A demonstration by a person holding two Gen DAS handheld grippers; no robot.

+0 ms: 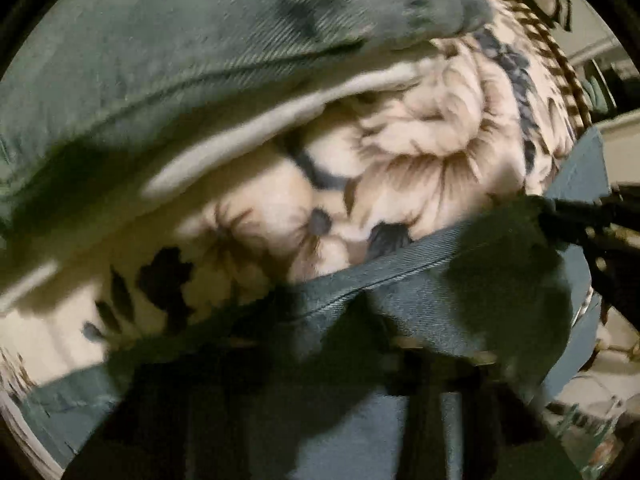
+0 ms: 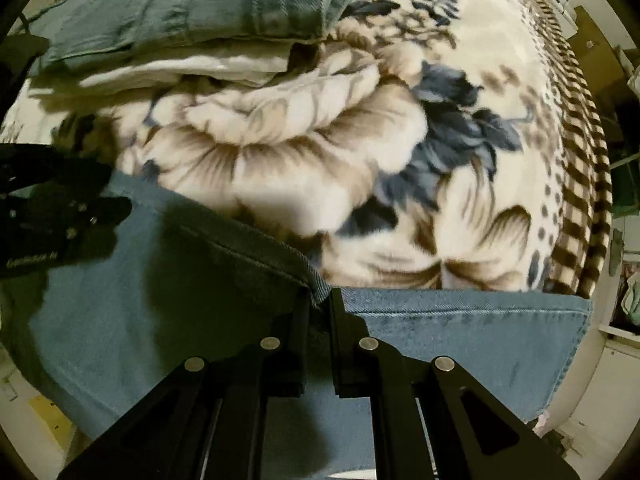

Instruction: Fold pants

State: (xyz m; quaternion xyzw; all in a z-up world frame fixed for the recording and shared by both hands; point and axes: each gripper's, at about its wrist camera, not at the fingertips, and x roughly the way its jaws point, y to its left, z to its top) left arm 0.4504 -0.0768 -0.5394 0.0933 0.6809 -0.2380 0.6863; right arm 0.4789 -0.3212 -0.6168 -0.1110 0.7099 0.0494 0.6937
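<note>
The blue denim pants [image 2: 460, 332] hang by their top edge over a floral blanket. My right gripper [image 2: 320, 300] points down and is shut on the hem, with denim pinched between its black fingers. In that same view my left gripper [image 2: 80, 208] is at the left edge, gripping the same hem further along. The left wrist view is blurred and dark. There the pants [image 1: 420, 280] drape across my left gripper [image 1: 372, 320], whose fingers seem shut on the cloth, and the right gripper [image 1: 580, 216] shows at the right.
A folded stack lies beyond the pants: greenish jeans [image 2: 180, 12] on a white garment [image 2: 200, 68]. The floral blanket [image 2: 320, 160] covers the bed, with a checked border [image 2: 580, 168] along its right edge. White furniture [image 2: 612, 360] stands past that edge.
</note>
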